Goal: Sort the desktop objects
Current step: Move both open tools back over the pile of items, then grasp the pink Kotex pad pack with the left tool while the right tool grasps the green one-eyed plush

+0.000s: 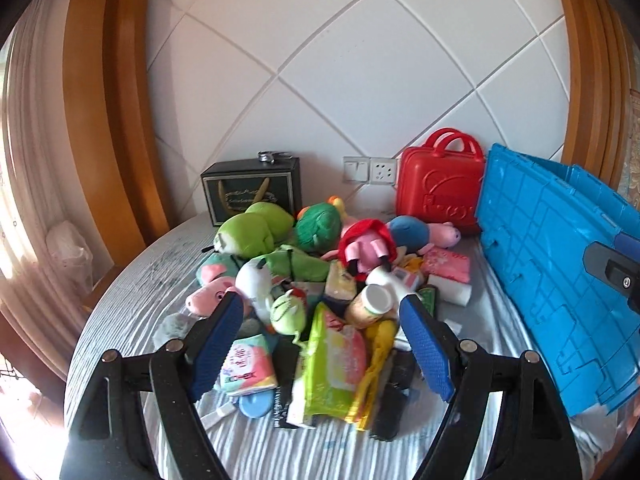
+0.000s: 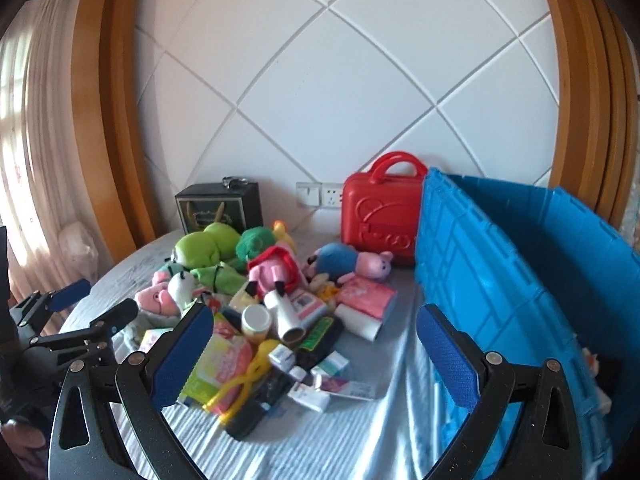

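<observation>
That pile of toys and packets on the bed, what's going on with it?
A person is sorting it with two hand-held grippers, and nothing is picked up at this moment. The left hand-held gripper is open over the front of the pile, near a white-capped bottle and a green wipes pack. The right hand-held gripper is also open and empty, hovering between the pile and the blue crate, which stands beside a red case.

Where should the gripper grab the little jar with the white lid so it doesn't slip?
Grab the jar around its tan body, just under the white lid. It stands roughly upright in the pile, lid tilted toward the camera, so coming down from above with one finger on each round side looks best. The lid is wider than the body, which may help stop it sliding out. The right gripper is open and nearest.
</observation>
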A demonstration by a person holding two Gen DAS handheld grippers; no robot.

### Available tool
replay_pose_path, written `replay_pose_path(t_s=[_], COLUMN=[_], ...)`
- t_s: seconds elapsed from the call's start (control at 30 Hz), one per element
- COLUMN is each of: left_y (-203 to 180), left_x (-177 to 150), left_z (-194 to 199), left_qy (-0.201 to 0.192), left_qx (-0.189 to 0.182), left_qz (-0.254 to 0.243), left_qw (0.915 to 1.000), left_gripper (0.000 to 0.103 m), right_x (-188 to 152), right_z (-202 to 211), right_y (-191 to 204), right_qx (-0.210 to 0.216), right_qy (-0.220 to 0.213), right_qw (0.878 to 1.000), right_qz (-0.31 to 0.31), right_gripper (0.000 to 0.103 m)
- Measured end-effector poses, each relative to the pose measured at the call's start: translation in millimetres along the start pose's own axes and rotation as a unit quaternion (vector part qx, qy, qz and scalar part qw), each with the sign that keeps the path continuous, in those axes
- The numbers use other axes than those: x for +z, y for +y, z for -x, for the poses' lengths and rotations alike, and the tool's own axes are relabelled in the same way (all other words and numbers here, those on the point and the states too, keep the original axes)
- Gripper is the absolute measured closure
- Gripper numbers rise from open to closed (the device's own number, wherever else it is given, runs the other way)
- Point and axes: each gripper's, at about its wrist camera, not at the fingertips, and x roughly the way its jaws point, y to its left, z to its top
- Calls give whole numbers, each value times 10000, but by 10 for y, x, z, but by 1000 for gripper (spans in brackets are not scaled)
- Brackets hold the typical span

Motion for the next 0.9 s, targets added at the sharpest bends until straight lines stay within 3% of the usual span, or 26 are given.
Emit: replay_pose_path(t_s=[0.17, 0.3, 0.4, 0.7, 0.9], left_y=[573, 935, 1143, 1246, 1083], left_x=[-198, -413, -553, -784, -836], left_z=[-304, -519, -770, -1539, -2006], left_qy=[447, 722, 1053, 1742, 2079], left_qx=[160, 370, 290, 84, 41], left_qz=[211, 369, 570, 989, 840], left_qw=[9987, 9960, 9924, 9797, 9745], left_gripper=[23, 23, 23, 23, 23], right_x=[-209, -310, -399, -796, -803], right_z=[-371, -599, -770, -1256, -1462], right_y=[266, 252, 191, -193, -303], right_qx=[-135, -299, -351, -717, -586], right_qy=[493, 730, 920, 1714, 1760], right_qw=[9986, 9967, 9949, 9817, 9810], right_qz=[-144, -203, -221, -407, -577], right_gripper=[0, 0, 0, 0, 0])
